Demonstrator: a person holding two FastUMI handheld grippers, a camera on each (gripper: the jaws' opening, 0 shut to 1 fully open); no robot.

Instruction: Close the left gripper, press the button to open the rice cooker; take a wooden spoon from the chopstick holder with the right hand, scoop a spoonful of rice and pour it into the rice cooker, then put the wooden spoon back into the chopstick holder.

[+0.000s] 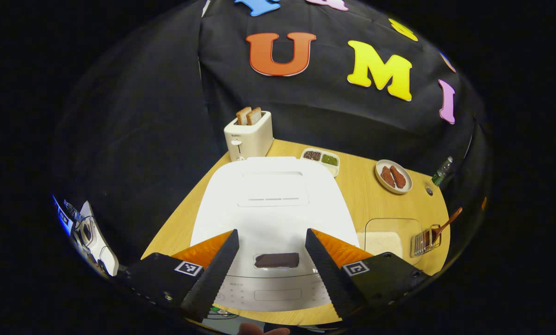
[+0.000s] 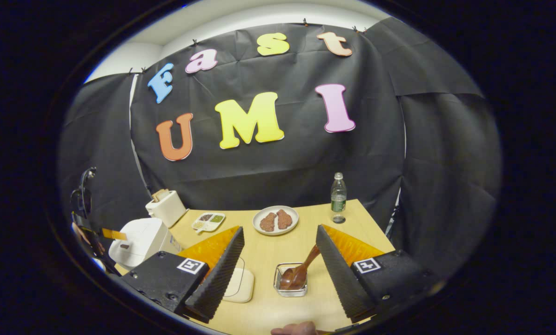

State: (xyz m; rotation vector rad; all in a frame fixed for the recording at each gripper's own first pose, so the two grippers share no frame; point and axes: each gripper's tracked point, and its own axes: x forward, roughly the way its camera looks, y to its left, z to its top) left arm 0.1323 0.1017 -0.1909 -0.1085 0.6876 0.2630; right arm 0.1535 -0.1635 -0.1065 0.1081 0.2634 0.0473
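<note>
Left gripper [image 1: 271, 260] spread above closed rice cooker [image 1: 271, 204], straddling its button [image 1: 277, 260]. Right gripper [image 2: 280, 265] spread above wooden spoon [image 2: 301, 272] in chopstick holder [image 2: 291, 290]. Wooden table [image 2: 278, 244], black-cloth booth.

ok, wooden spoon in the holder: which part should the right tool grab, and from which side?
Take the wooden spoon by its handle, the part leaning up and out of the chopstick holder. Its bowl sits down inside the holder, out of reach. Come from above and in front, the open right tool straddling the tilted handle across its width; it probably lifts along the slant.
</note>
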